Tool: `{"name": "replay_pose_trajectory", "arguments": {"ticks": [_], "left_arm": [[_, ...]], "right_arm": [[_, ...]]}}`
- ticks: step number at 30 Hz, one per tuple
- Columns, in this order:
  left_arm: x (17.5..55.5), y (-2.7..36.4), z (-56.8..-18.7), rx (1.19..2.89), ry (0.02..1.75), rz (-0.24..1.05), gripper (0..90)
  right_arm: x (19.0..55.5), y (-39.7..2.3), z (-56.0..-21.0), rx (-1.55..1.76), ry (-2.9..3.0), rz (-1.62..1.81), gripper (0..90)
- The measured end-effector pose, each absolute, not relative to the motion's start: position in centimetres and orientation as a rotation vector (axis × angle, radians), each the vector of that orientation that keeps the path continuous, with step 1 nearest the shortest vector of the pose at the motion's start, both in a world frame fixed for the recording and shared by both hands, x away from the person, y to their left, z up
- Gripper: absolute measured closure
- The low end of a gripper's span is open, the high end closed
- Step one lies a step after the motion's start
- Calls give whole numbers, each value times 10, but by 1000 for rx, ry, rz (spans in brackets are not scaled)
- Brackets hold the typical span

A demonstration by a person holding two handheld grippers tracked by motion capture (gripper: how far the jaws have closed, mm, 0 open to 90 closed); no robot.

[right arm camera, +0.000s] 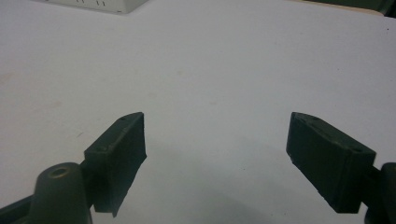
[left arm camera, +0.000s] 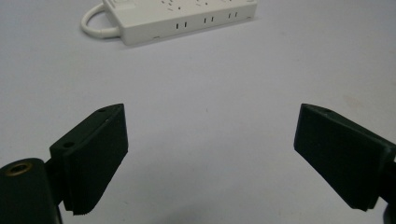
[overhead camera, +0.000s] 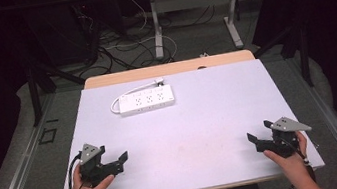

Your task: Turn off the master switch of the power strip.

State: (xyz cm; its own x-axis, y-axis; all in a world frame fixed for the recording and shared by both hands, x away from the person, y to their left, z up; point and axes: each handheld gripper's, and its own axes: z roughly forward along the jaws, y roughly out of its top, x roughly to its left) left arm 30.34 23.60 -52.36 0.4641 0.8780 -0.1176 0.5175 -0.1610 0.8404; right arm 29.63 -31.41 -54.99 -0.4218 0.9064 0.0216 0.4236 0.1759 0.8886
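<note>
From the high view, the left gripper [overhead camera: 116, 162] sits at the near edge of the table [overhead camera: 220, 117], held in a hand, with its jaws spread wide and nothing between them. The right gripper [overhead camera: 260, 137] sits at the other near corner, also wide and empty. The white power strip [overhead camera: 146, 100] lies flat far ahead of the left gripper and a bit toward the right one — well apart from both. Its short white cord [overhead camera: 124, 97] loops around one end.

In the left gripper view, the power strip [left arm camera: 180, 16] is straight ahead and far off, past the wide jaws, with the cord [left arm camera: 93, 25] at its left end.

In the right gripper view, just a corner of the power strip [right arm camera: 100, 4] peeks in far ahead and to the left.

The strip looks hard, smooth and light — it may slide. I would pinch it across its narrow sides, near the middle. The cord is bendy. No words on it can be read.
</note>
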Motion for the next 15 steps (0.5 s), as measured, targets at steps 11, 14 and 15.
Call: {"name": "replay_pose_trajectory", "arguments": {"ticks": [11,14,15], "left_arm": [[321,234,-499,1818,1157,516,165],[326,233,-494,1816,1157,524,171],[328,233,-492,1820,1151,535,173]], "right_arm": [[296,-315,-550,1248,1914,1206,181],[296,-315,-551,1253,1912,1206,181],[296,-315,-551,1254,1912,1206,181]]}}
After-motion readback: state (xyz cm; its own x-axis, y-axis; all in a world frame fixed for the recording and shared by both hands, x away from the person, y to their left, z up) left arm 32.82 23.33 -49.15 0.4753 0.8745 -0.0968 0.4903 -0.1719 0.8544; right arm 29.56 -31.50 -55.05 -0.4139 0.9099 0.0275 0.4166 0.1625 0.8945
